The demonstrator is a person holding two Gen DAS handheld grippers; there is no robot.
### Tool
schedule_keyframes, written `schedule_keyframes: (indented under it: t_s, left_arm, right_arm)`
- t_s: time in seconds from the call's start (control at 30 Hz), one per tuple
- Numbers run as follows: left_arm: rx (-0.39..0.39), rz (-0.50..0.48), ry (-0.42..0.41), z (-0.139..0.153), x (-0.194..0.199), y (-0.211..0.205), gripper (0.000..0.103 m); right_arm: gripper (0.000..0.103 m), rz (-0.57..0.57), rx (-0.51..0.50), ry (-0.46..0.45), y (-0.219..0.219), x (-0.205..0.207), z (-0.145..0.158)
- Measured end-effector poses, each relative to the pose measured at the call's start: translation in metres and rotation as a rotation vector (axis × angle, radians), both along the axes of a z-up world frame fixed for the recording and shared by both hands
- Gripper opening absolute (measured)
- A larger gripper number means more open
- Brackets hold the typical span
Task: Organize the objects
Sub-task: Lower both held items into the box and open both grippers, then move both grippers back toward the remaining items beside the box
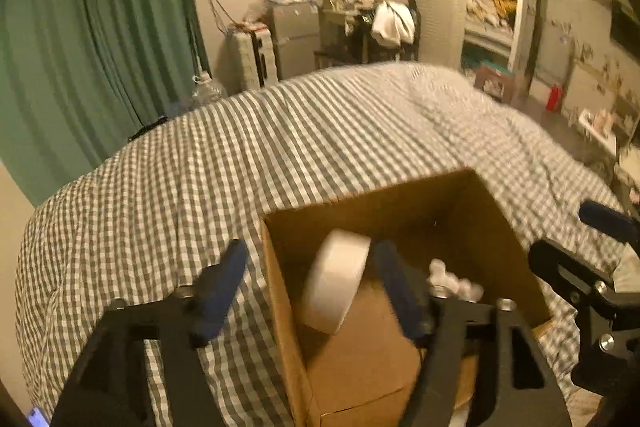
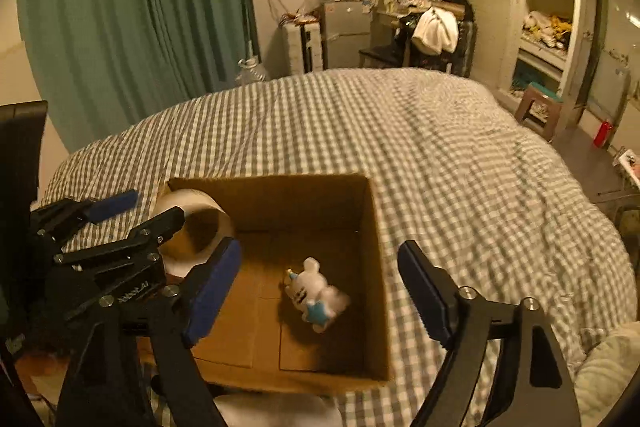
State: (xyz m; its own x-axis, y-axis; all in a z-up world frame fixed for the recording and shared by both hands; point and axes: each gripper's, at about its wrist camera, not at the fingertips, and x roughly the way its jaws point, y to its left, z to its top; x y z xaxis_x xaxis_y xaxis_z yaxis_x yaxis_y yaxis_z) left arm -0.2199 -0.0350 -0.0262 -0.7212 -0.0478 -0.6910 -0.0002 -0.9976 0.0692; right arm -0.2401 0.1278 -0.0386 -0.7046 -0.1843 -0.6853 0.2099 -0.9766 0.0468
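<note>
tongs are both spreading wide and holding nothing: the left gripper [image 1: 308, 291] is straddling the near wall of the cardboard box [image 2: 376, 267], one finger outside, one inside beside the roll of tape [image 1: 336, 281], which is leaning on edge in the corner. the right gripper [image 2: 320, 291] is hovering over the box above the little white toy [image 2: 316, 293] lying on the bottom. i reckon the roll could tip or roll if nudged, and the light box could be skidding on the checked bedspread [image 2: 460, 167].
</note>
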Motion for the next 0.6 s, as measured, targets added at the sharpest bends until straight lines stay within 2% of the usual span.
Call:
schedule_keyframes:
  t_s: [0.07,0.3,0.4,0.6]
  left_arm:
    - [0.021,0.001,0.014,0.012,0.008,-0.002,0.082]
    - [0.028,-0.019,0.071,0.056,0.044,-0.007,0.083]
    - [0.042,-0.023,0.111,0.075,0.063,-0.011,0.092]
    - [0.053,-0.028,0.158,0.093,0.098,-0.014,0.095]
  right_arm:
    - [0.085,-0.012,0.011,0.019,0.005,0.010,0.012]
    - [0.087,-0.049,0.007,0.088,0.018,0.052,0.054]
    - [0.087,-0.050,0.011,0.124,0.023,0.075,0.071]
    - [0.090,-0.066,0.045,0.183,0.031,0.117,0.100]
